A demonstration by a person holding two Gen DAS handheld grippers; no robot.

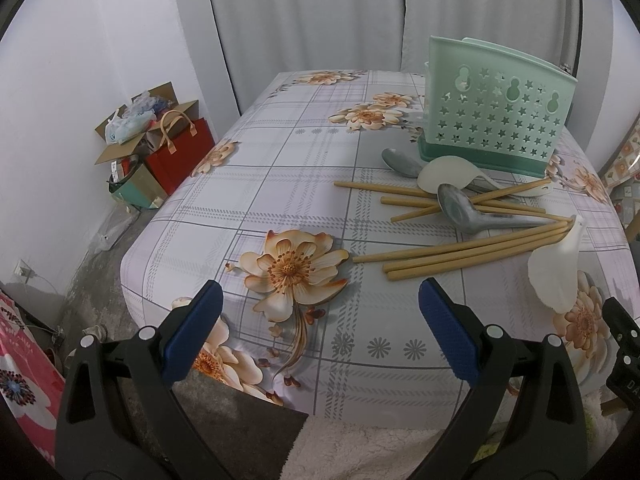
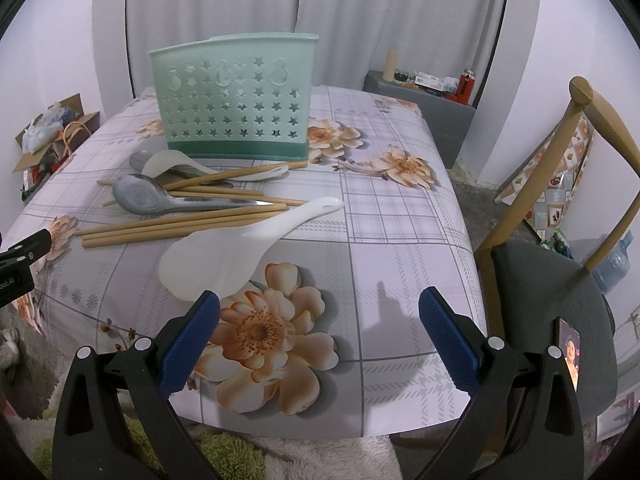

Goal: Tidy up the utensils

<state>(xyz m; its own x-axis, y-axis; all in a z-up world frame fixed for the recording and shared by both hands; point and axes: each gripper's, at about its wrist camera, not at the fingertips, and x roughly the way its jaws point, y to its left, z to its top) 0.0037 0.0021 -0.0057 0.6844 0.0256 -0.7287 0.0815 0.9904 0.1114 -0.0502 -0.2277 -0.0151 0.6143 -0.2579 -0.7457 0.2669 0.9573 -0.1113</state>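
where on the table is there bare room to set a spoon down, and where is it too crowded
Free: the left half of the table, from the chopsticks' tips to the left edge, and the right side past the near white spoon and green holder. Crowded: the strip before the holder, where chopsticks, metal spoons and white spoons overlap.

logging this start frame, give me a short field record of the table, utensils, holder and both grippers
surface: table with floral cloth
holder: green utensil holder, upright, far side
chopsticks: wooden chopsticks loose, crossing the spoons
metal spoons: two, one metal spoon on the chopsticks
white spoons: two, nearest white spoon lies apart
left hand-held gripper: open, empty
right hand-held gripper: open, empty
in holder: cannot tell
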